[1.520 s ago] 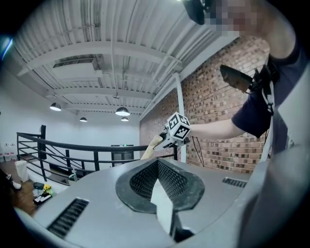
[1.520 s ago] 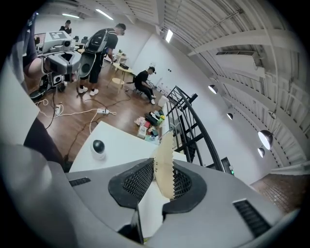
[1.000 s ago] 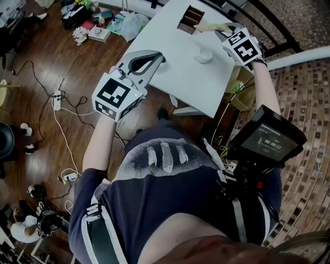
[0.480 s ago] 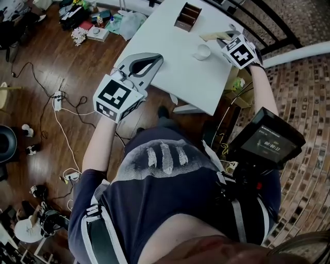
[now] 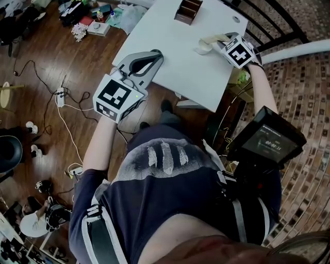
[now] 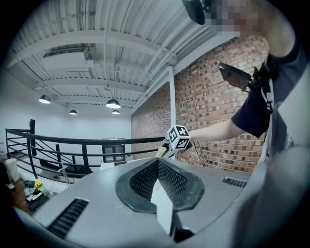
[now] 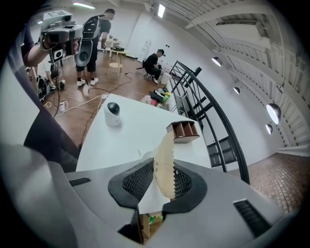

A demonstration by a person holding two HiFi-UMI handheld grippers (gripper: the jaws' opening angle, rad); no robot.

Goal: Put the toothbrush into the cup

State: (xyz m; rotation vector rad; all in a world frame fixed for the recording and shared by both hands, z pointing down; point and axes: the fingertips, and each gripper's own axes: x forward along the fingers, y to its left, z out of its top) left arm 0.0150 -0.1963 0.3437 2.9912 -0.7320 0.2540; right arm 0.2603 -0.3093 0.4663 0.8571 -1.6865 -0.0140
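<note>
I am gripping the toothbrush [image 5: 210,37] in my right gripper's [image 5: 220,43] jaws, holding it right over the cup [image 5: 201,49] on the table [image 5: 170,56]. My left gripper [image 5: 153,55] is idling, jaws together and empty. Next, I judge, comes aiming its end into the cup's mouth before letting go.

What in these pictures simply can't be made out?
1. The cup: head view, mostly covered by the toothbrush and the right tool, so whether the brush tip is inside is unclear.
2. The brown organiser: head view, cut off by the top edge.
3. The toothbrush's bristles: right gripper view, only its beige edge shows.
</note>
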